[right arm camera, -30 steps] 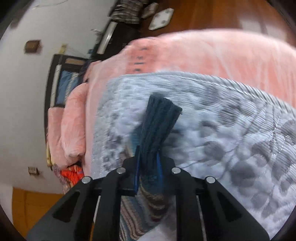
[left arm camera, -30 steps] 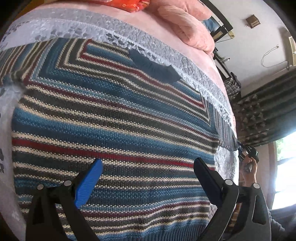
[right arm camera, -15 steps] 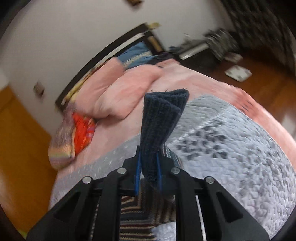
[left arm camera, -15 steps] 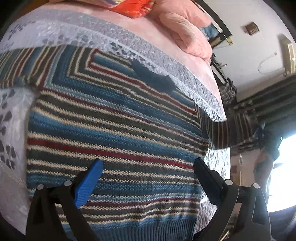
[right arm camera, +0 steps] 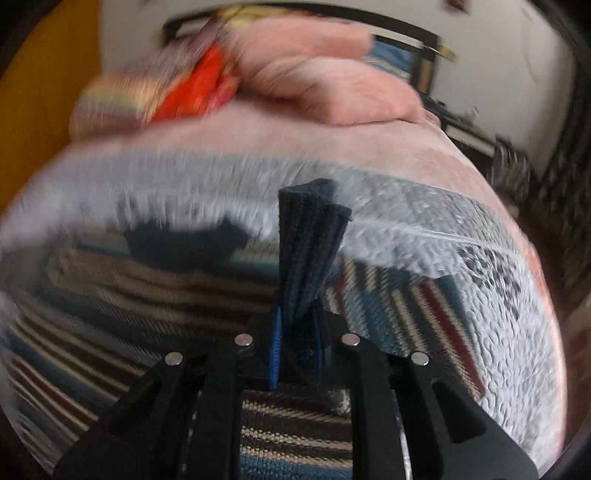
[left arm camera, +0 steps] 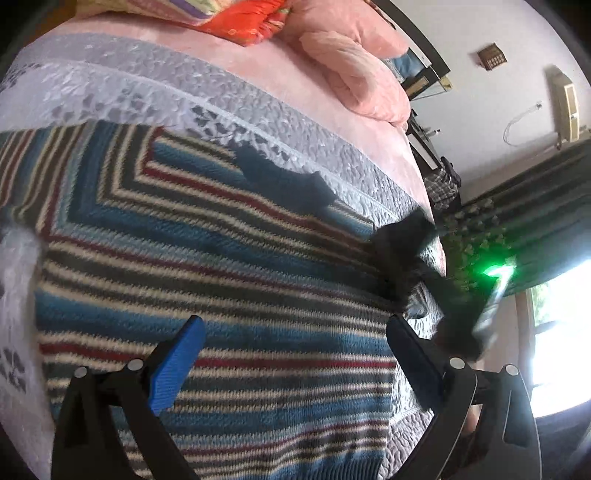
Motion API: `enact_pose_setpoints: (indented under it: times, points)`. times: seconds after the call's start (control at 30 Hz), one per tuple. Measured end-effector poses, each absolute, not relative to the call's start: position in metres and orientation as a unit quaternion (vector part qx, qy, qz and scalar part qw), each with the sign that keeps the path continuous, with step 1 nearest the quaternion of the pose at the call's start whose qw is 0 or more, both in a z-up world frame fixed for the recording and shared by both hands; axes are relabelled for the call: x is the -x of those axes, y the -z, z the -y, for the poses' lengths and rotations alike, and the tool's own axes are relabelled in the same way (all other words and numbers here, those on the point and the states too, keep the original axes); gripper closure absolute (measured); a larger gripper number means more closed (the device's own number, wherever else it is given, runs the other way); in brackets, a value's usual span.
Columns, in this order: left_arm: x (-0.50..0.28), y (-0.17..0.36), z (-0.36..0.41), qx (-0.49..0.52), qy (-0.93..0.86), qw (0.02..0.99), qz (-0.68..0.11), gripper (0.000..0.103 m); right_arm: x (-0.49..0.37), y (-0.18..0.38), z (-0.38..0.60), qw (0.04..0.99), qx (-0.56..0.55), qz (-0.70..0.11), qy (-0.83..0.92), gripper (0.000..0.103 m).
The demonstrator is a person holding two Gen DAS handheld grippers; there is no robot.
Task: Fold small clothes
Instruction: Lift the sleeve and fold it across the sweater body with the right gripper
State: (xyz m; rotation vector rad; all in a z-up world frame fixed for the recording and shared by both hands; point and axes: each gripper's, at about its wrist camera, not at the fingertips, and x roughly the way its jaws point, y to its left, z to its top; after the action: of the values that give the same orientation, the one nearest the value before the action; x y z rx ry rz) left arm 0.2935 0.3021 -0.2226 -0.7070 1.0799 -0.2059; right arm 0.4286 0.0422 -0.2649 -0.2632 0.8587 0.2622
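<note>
The right gripper pinches the dark blue ribbed cuff of the sweater's sleeve, its jaws pressed tight on the bunched knit, which stands up between them. The left gripper hangs over the lower body of the one striped sweater, jaws spread wide and touching nothing that can be seen. The sweater lies flat, front up, on a grey quilt spread over a pink bed, its dark collar near the quilt's far edge. The step in hand looks like folding the sleeve in across the chest. To do it well, the right gripper should carry the cuff low and straight across so the sleeve lands flat and square to the stripes, without dragging the body along; the left gripper could press down near the shoulder to hold the sweater in place. The right view is blurred, so exactly how the sleeve hangs cannot be told. Beyond lie one pink pillow and one bright orange patterned cloth. That makes one sweater, two grippers, one quilt.
</note>
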Motion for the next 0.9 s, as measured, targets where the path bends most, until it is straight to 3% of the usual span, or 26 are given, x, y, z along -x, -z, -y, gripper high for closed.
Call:
enact_pose_setpoints:
  times: [0.1, 0.17, 0.2, 0.23, 0.5, 0.73, 0.77, 0.8, 0.83, 0.87, 0.9]
  points:
    - [-0.313, 0.23, -0.295, 0.351, 0.116, 0.787, -0.493, 0.004, -0.413, 0.313, -0.079, 0.87, 0.213, -0.424, -0.136, 0.087]
    - [-0.33, 0.24, -0.29, 0.377, 0.136, 0.771, -0.494, 0.004, -0.403, 0.329, -0.088, 0.857, 0.243, -0.429, -0.147, 0.074]
    - [-0.34, 0.248, -0.285, 0.388, 0.144, 0.762, -0.498, 0.004, -0.396, 0.334, -0.09, 0.854, 0.252, -0.429, -0.155, 0.055]
    - [-0.349, 0.257, -0.28, 0.397, 0.152, 0.752, -0.504, 0.004, -0.387, 0.335, -0.088, 0.857, 0.254, -0.42, -0.157, 0.044]
    - [-0.411, 0.345, -0.227, 0.499, 0.19, 0.649, -0.542, 0.004, -0.309, 0.307, -0.003, 0.885, 0.14, -0.414, -0.164, 0.037]
    - [-0.434, 0.363, -0.194, 0.498, 0.171, 0.638, -0.562, 0.006, -0.273, 0.314, 0.037, 0.886, 0.009, -0.435, -0.16, 0.037]
    - [-0.436, 0.362, -0.192, 0.496, 0.166, 0.639, -0.565, 0.011, -0.273, 0.317, 0.037, 0.883, 0.006, -0.439, -0.166, 0.037]
    - [-0.437, 0.361, -0.191, 0.492, 0.163, 0.64, -0.568, 0.022, -0.273, 0.318, 0.036, 0.882, 0.002, -0.439, -0.17, 0.037]
    - [-0.44, 0.36, -0.188, 0.48, 0.162, 0.639, -0.578, 0.06, -0.27, 0.319, 0.036, 0.882, -0.004, -0.439, -0.173, 0.037]
    - [-0.443, 0.361, -0.185, 0.469, 0.158, 0.635, -0.594, 0.085, -0.272, 0.322, 0.036, 0.881, -0.01, -0.44, -0.174, 0.037]
    - [-0.441, 0.359, -0.188, 0.464, 0.154, 0.633, -0.6, 0.09, -0.272, 0.323, 0.038, 0.88, -0.02, -0.442, -0.173, 0.037]
